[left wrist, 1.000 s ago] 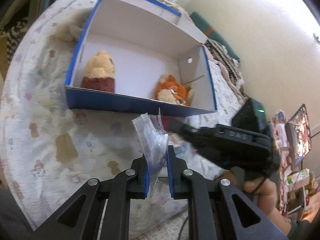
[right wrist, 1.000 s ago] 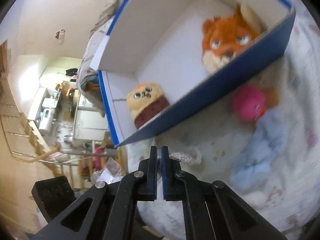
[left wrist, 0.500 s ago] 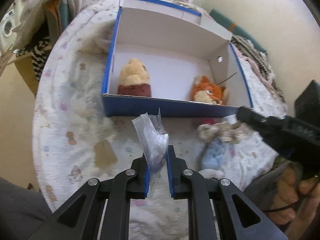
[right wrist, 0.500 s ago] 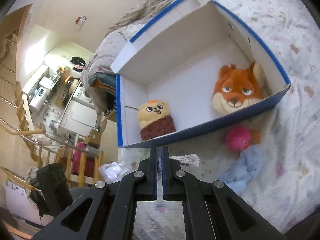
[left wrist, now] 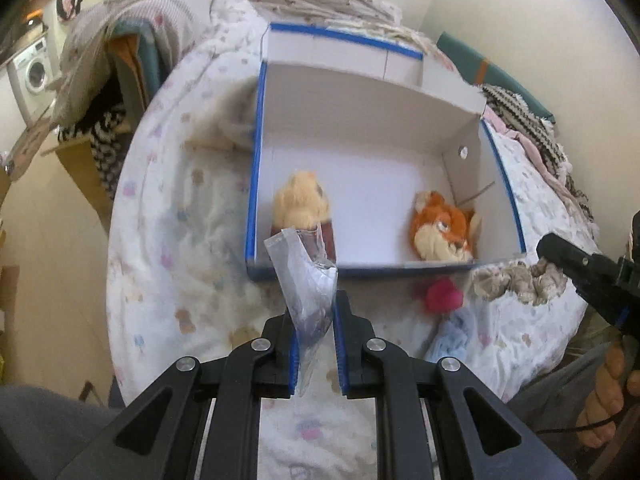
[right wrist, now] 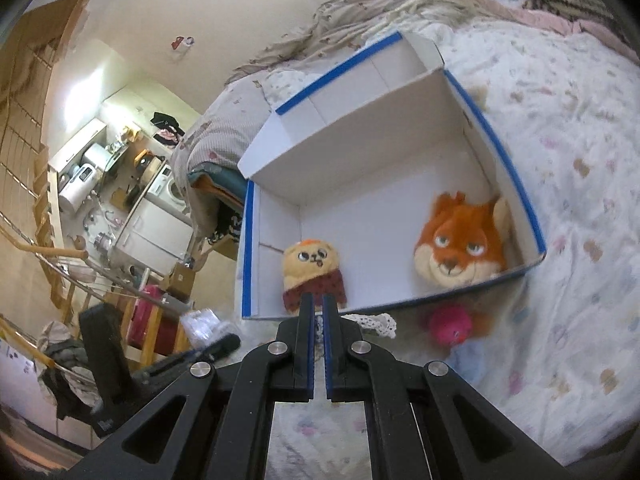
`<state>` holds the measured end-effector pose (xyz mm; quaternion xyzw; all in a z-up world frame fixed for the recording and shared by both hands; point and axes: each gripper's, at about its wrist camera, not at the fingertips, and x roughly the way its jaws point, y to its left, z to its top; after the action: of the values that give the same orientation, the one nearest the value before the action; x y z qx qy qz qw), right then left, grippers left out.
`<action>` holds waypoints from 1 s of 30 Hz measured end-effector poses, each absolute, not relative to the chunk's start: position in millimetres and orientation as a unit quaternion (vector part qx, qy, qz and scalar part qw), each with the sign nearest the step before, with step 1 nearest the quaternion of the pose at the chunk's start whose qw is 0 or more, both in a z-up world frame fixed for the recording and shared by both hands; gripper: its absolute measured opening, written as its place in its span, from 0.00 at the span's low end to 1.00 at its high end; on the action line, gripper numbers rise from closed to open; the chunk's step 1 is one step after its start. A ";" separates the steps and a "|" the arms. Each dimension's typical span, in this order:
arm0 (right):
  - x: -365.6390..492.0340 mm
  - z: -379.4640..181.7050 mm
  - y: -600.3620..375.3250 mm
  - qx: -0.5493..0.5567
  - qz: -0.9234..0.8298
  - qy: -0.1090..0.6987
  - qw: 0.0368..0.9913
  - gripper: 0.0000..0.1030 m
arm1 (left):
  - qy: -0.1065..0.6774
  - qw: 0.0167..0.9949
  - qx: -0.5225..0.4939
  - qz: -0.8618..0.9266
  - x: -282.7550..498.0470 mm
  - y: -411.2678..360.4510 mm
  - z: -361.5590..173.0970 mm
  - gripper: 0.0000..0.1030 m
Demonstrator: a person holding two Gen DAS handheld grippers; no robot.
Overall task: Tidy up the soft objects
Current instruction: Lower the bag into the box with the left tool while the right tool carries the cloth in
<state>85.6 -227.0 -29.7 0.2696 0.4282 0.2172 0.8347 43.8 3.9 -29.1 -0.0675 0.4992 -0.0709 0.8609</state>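
Left wrist view: left gripper [left wrist: 315, 322] fingers clamp a clear plastic bag [left wrist: 308, 280]; right gripper [right wrist: 316, 312] fingers together, empty.

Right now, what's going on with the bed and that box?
A person is sorting soft toys into a blue-edged white box on a bed. The left tongs are shut on a clear plastic bag, held above the box's near wall. The right tongs are shut and hold nothing. A tan plush and an orange fox plush already sit inside. Outside, along the near wall, lie a pink toy, a blue soft item and a lace piece.
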 end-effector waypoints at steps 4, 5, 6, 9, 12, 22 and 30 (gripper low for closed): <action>96.1 -17.3 -232.5 0.260 0.218 0.421 0.841 0.05 | 0.481 0.872 -0.052 -0.073 59.9 -1.0 -12.7 0.13; 99.8 -13.3 -233.7 0.257 0.218 0.418 0.844 0.05 | 0.479 0.873 -0.051 -0.074 64.2 -2.3 -9.3 0.13; 102.7 -10.3 -235.7 0.254 0.218 0.415 0.846 0.05 | 0.477 0.874 -0.049 -0.074 68.0 -3.7 -6.8 0.13; 116.3 1.9 -239.1 0.242 0.218 0.406 0.854 0.05 | 0.469 0.879 -0.041 -0.075 84.1 -9.7 2.5 0.13; 131.9 14.6 -240.9 0.230 0.218 0.397 0.862 0.05 | 0.462 0.883 -0.036 -0.078 99.5 -15.9 9.1 0.13; 194.8 12.7 -235.9 0.220 0.220 0.401 0.862 0.05 | 0.462 0.884 -0.035 -0.066 162.2 -33.9 8.4 0.13; 217.6 -45.1 -230.3 0.248 0.227 0.459 0.823 0.05 | 0.500 0.862 -0.050 -0.066 193.3 -47.3 -40.8 0.13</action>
<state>217.6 -230.3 -45.1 0.2479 0.4590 0.2266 0.8225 193.3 -47.3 -40.8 -0.0502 0.5000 -0.0659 0.8620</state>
